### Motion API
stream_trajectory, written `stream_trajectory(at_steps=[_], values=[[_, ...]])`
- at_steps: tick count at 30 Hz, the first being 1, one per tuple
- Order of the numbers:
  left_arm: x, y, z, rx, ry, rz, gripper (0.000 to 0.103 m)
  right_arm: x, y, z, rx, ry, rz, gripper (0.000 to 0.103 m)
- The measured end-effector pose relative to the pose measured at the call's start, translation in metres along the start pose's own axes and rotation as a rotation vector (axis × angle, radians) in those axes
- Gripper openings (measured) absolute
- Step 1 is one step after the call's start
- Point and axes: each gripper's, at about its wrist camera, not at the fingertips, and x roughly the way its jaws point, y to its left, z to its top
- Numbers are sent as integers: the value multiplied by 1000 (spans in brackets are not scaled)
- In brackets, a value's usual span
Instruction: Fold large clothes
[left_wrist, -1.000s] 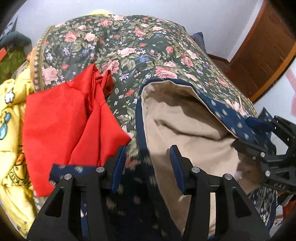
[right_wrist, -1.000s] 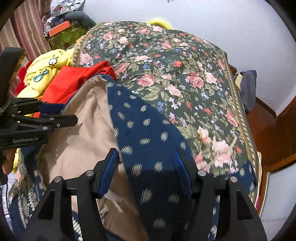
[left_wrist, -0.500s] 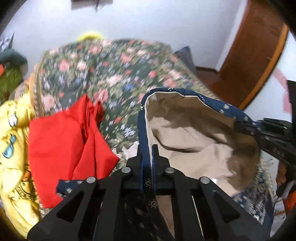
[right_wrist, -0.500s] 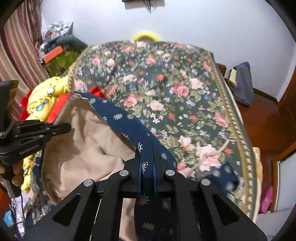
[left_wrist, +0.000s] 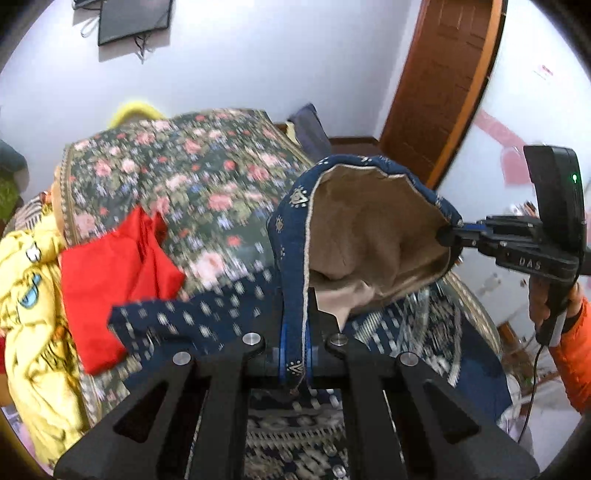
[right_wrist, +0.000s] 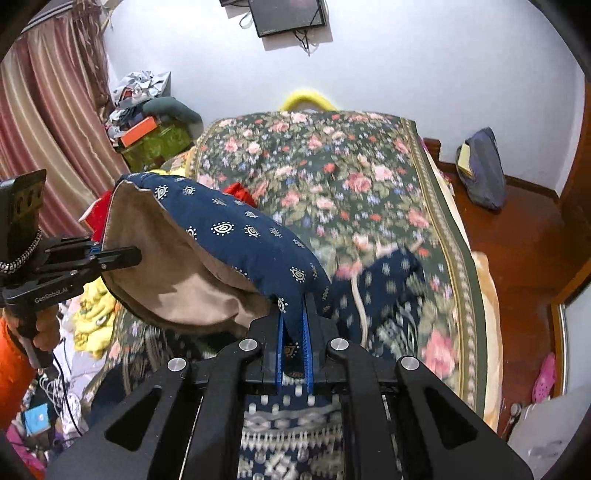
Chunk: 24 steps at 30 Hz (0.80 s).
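White walls and a dark wall screen (right_wrist: 288, 16) back a bed (right_wrist: 424, 206) under a floral cover, which fills the middle of both views; a brown door (left_wrist: 439, 85) stands at the upper right of the left wrist view, striped curtains (right_wrist: 48, 122) at the upper left of the right wrist view. Centre frame, the navy patterned garment (right_wrist: 236, 236) with its tan lining hangs raised above the bed, its hem arching between the 2 grippers; its lower part trails blurred over the cover. At the bottom centre of its own view, the left gripper (left_wrist: 295, 354) is clamped tight on the navy hem, the cloth pinched between its blue pads; the right gripper (right_wrist: 293, 354) likewise grips the hem at the bottom centre of its view, jaws nearly together with cloth between them. A red cloth (left_wrist: 110, 273) and a yellow printed cloth (left_wrist: 29, 295) lie at the left of the left wrist view; an orange sleeve (left_wrist: 576, 354) shows at its right edge.
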Motion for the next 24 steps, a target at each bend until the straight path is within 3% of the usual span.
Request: stream_trajectory(at_steps=[9, 16, 18, 20, 24], values=[[15, -18, -70, 17, 133, -37, 6, 4, 0, -65, 31, 101, 24, 8], [26, -33, -108, 57, 191, -1, 9, 14, -4, -102, 81, 146, 28, 8], [27, -36, -117, 71, 205, 4, 14, 16, -4, -108, 88, 157, 28, 8], [26, -39, -124, 83, 214, 18, 27, 16, -5, -115, 93, 168, 24, 8], [11, -41, -128, 95, 191, 46, 33, 11, -7, -124, 94, 188, 16, 10]])
